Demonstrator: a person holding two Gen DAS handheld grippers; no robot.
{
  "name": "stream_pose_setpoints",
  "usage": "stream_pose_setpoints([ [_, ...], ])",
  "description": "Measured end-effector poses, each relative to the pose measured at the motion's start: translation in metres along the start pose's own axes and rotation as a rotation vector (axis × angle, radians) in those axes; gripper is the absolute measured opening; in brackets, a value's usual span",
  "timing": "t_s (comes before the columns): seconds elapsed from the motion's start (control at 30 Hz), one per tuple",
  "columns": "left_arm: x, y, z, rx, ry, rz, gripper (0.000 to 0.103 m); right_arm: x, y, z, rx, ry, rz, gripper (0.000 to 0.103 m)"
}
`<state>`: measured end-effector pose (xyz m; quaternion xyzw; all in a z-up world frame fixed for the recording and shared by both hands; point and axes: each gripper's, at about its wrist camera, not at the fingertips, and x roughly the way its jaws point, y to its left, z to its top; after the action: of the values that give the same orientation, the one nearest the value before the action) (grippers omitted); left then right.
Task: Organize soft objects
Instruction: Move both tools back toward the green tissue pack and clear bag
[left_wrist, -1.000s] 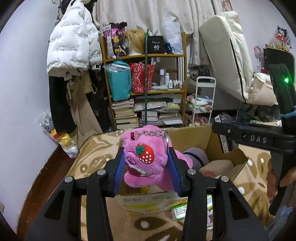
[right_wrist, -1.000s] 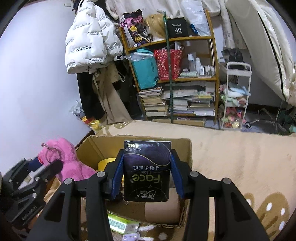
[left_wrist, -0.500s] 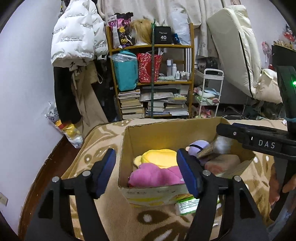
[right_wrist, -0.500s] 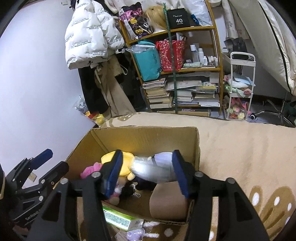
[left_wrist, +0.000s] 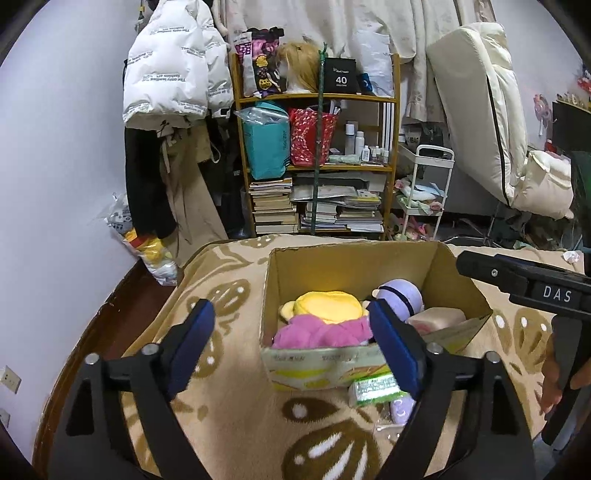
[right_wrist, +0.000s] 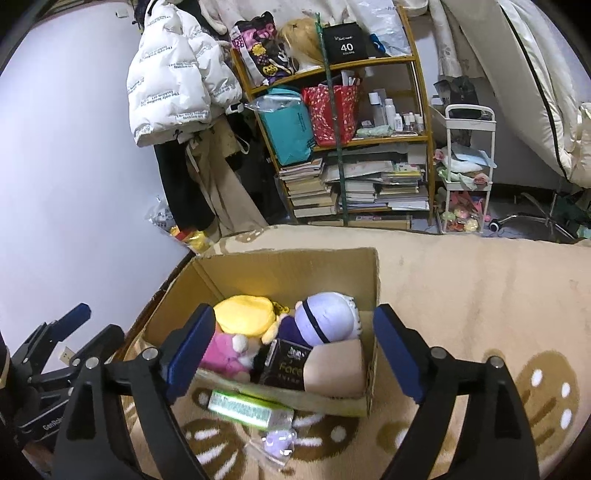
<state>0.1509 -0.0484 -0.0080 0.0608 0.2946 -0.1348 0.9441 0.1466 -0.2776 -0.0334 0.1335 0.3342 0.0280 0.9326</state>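
Plush toys inside cardboard box

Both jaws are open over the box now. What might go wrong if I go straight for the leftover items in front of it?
The green pack and small purple item lie tight against the cardboard box, so a finger may snag its wall. The left gripper and right gripper both face that spot and might collide.
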Motion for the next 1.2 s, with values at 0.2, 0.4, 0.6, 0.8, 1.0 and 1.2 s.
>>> stream_pose_setpoints([
  [0.2, -0.017, -0.001, -0.005, 0.017, 0.009, 0.004, 0.088, -0.018, 0.002, -0.009, -0.001, -0.002, -0.012, 0.1],
  [0.4, -0.026, -0.001, -0.013, 0.006, 0.051, 0.013, 0.09, -0.031, 0.002, -0.016, 0.005, 0.009, -0.025, 0.1],
  [0.6, -0.027, -0.001, -0.023, 0.009, 0.095, -0.008, 0.09, -0.035, 0.009, -0.026, -0.049, 0.034, -0.067, 0.1],
  [0.8, -0.026, -0.006, -0.025, 0.02, 0.087, -0.022, 0.09, -0.038, 0.009, -0.039, -0.047, 0.036, -0.101, 0.1],
  [1.0, -0.007, -0.014, -0.028, 0.033, 0.134, -0.052, 0.09, -0.031, 0.004, -0.047, -0.038, 0.083, -0.109, 0.101],
  [1.2, 0.007, -0.022, -0.023, 0.043, 0.15, -0.085, 0.09, -0.018, -0.003, -0.052, -0.017, 0.121, -0.108, 0.101],
])
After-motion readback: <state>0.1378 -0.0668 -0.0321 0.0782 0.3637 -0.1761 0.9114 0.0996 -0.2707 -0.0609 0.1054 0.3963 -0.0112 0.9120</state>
